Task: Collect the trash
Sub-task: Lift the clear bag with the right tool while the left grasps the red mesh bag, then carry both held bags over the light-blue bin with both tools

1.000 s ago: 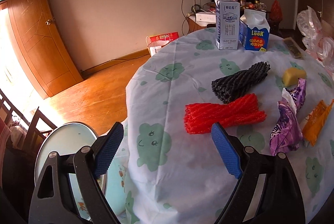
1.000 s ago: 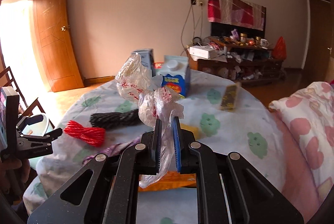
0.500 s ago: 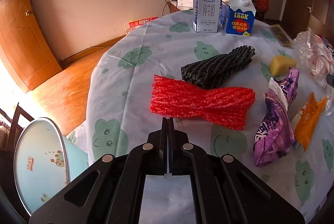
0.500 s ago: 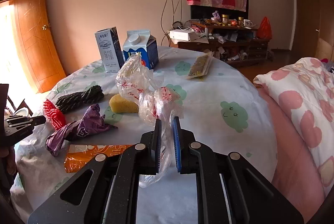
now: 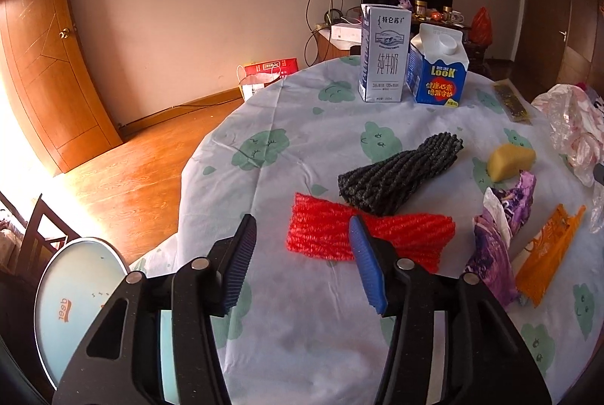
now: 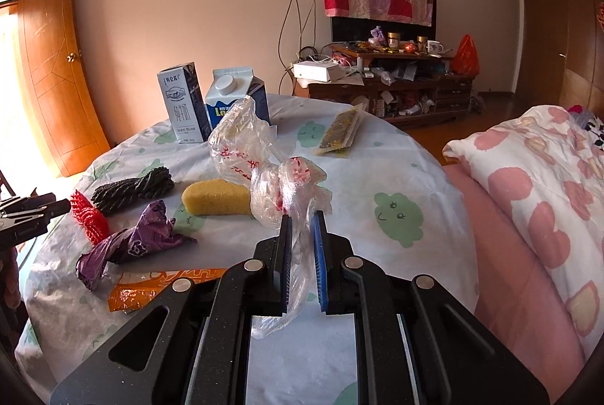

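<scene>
Crinkled clear plastic bag (image 6: 264, 174) sits pinched in the right gripper (image 6: 301, 216); the left gripper (image 5: 300, 229), angled downward, is opening, empty, near the red foam net (image 5: 407, 235).

There are two cartons on the tabletop (image 5: 264, 178): one tall milk box (image 5: 383, 53) and one blue carton (image 5: 439, 68). There are two foam nets, one red (image 5: 324, 235) and one black (image 5: 400, 174). There is one yellow sponge (image 5: 511, 157), one purple wrapper (image 5: 498, 235), one orange wrapper (image 5: 547, 250), one flat snack packet (image 6: 339, 131) and one clear plastic bag (image 6: 256, 159).
</scene>
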`<state>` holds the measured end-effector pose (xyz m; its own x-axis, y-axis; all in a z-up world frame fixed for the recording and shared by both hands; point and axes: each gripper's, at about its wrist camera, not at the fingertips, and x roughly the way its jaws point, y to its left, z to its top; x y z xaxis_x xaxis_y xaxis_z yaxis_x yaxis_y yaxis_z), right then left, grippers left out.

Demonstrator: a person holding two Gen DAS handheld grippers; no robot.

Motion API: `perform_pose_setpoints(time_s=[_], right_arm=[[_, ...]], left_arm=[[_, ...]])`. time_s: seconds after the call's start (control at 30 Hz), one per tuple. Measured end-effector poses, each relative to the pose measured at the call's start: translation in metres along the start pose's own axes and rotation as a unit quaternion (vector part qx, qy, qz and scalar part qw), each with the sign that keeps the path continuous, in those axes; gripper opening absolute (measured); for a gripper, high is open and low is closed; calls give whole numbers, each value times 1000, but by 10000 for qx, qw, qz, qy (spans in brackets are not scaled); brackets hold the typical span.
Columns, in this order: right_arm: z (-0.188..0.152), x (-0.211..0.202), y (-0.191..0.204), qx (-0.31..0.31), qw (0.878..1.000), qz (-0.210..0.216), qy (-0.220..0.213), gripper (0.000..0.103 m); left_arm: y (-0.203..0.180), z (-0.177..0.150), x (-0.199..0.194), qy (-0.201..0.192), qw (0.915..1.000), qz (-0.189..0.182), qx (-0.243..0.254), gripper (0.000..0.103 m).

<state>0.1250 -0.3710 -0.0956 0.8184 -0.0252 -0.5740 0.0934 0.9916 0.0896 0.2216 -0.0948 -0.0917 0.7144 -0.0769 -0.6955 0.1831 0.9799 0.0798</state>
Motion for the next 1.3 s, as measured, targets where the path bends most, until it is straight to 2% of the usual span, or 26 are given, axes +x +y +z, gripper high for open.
perform_pose_setpoints(time_s=[0.07,0.1,0.13,0.17,0.27,0.43,0.6,0.73,1.03,1.3], right_arm=[[-1,1,2,-46,10000,3,-2,12],[-2,1,4,-67,10000,17,2,12],[-2,1,5,-78,10000,30,6,12],[-2,2,7,-98,9999,48,8,12],[-4,1,10,-123,9999,97,12,12],[0,-9,22,-169,9996,227,-95,12],[9,-27,55,-402,9974,520,-281,12],[11,-29,89,-631,9947,775,-246,12],[13,-14,170,-1139,9865,1169,-147,12],[13,-1,232,-1549,9778,1407,-106,12]], left_arm=[[0,5,9,77,9997,-205,-94,61],[-3,7,14,169,9993,-333,-27,52],[-8,6,21,291,9989,-353,101,36],[-12,4,27,420,9983,-377,173,16],[-16,-3,28,385,9983,-341,269,11],[-9,-6,-2,206,9986,-381,292,9],[16,-9,-45,-180,9993,-278,151,9],[43,-17,-62,-311,9995,-70,-90,9],[107,-46,-75,-296,9972,342,-593,9],[149,-65,-90,-321,9937,754,-761,9]])
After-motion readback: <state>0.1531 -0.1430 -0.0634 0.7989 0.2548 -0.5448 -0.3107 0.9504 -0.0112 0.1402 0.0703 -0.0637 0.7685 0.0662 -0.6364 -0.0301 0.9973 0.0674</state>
